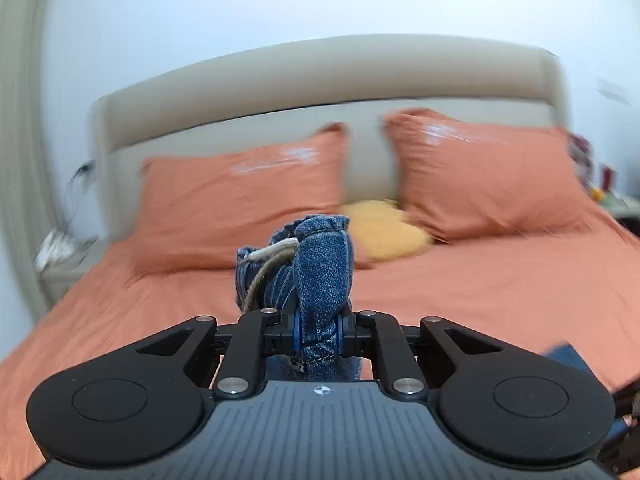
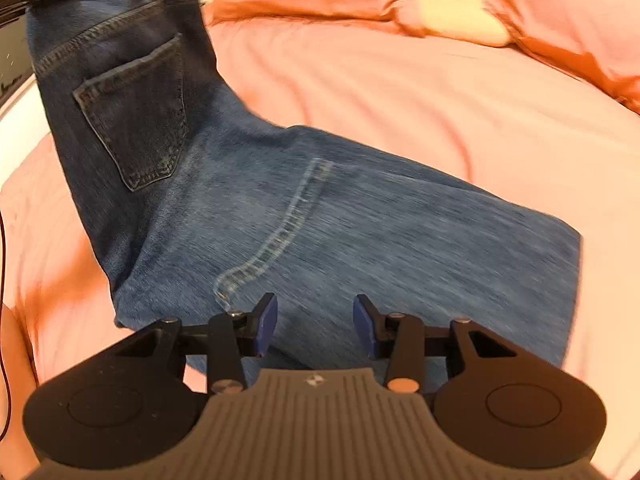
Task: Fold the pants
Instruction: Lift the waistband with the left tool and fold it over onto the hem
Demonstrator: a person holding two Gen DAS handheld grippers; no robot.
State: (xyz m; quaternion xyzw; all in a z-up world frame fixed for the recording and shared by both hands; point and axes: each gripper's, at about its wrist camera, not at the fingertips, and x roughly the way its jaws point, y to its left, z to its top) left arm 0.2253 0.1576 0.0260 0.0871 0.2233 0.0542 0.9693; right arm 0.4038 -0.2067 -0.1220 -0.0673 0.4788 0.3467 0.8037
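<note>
Orange bed (image 1: 480, 300), pillows (image 1: 240, 200), beige headboard (image 1: 320, 76)

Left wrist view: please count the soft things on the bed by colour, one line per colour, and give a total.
Orange pillows: 2, one on the left and one on the right
Yellow cushion: 1, between the pillows
Blue jeans: 1, a bunch clamped in the left gripper, seen at
Total: 4
</note>
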